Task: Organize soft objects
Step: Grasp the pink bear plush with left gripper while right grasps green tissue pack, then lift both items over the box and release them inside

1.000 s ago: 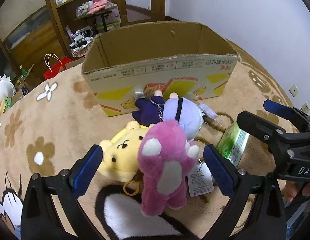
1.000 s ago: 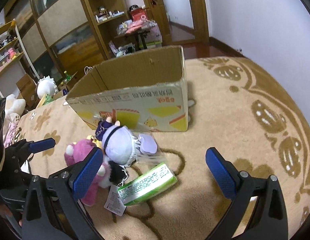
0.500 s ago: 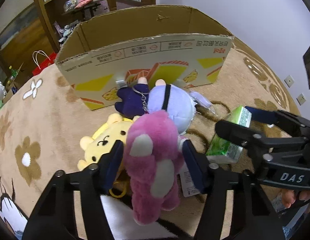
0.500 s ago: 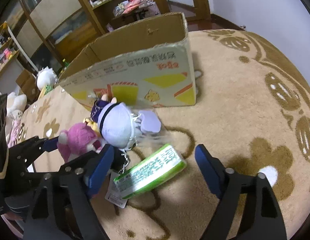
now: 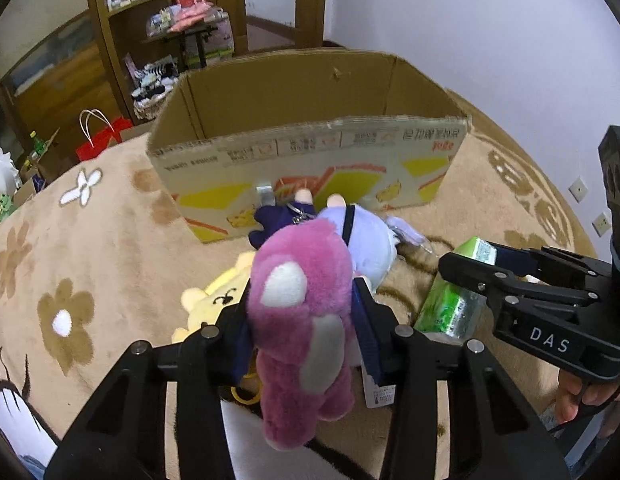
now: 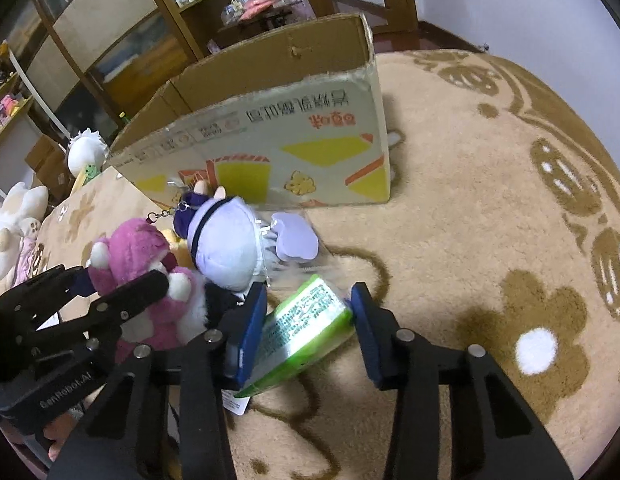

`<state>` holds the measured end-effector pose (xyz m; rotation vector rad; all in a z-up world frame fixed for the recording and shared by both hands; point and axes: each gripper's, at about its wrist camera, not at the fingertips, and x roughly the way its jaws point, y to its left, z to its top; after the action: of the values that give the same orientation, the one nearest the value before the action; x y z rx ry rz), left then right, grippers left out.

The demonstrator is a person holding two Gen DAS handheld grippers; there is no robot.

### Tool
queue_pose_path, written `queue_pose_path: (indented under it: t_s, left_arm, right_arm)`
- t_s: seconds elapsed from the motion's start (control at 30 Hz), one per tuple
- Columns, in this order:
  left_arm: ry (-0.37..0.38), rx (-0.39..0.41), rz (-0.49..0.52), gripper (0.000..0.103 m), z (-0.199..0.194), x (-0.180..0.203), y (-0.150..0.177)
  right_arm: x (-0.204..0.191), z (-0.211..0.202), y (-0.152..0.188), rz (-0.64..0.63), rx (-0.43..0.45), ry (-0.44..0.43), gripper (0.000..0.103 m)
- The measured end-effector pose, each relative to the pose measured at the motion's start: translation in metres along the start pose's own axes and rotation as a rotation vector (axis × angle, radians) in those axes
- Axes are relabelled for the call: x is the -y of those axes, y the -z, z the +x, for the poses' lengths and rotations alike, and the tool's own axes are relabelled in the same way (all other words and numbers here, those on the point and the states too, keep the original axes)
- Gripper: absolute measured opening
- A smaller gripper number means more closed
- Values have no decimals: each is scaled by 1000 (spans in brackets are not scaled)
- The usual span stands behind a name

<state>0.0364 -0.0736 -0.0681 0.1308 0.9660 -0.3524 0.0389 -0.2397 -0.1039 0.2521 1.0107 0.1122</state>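
My left gripper (image 5: 304,332) is shut on a pink plush bear (image 5: 302,308), its blue pads pressed into the bear's sides. The bear also shows in the right wrist view (image 6: 140,264). My right gripper (image 6: 308,328) has closed around a green tissue pack (image 6: 302,328) on the carpet, both pads against its sides. The pack shows in the left wrist view (image 5: 449,300). A lilac plush doll (image 5: 365,240) and a yellow plush bear (image 5: 214,300) lie in front of an open cardboard box (image 5: 310,152).
The tan flowered carpet (image 6: 489,220) spreads wide to the right of the box. Wooden shelves (image 6: 110,40) and more plush toys (image 6: 14,216) stand at the left. A red bag (image 5: 102,140) sits beyond the carpet's edge.
Both grippers went from wide open to closed: the left onto the pink bear, the right down and in around the green tissue pack.
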Motion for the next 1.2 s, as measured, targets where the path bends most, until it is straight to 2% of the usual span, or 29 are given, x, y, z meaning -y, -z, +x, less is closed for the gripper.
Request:
queue_pose_path:
  t_s: [0.23, 0.6, 0.93, 1.2]
  left_arm:
    - [-7, 113, -9, 42, -24, -5, -11]
    - [-76, 257, -21, 42, -57, -13, -19]
    - [-111, 375, -9, 42, -77, -18, -37]
    - [-134, 422, -2, 43, -74, -27, -58]
  right_arm:
    - [1, -24, -8, -4, 103, -19, 44]
    - [-11, -55, -27, -62, 247, -29, 44]
    - [-22, -76, -48, -106, 351, 20, 44]
    - [-31, -83, -70, -138, 425, 85, 44]
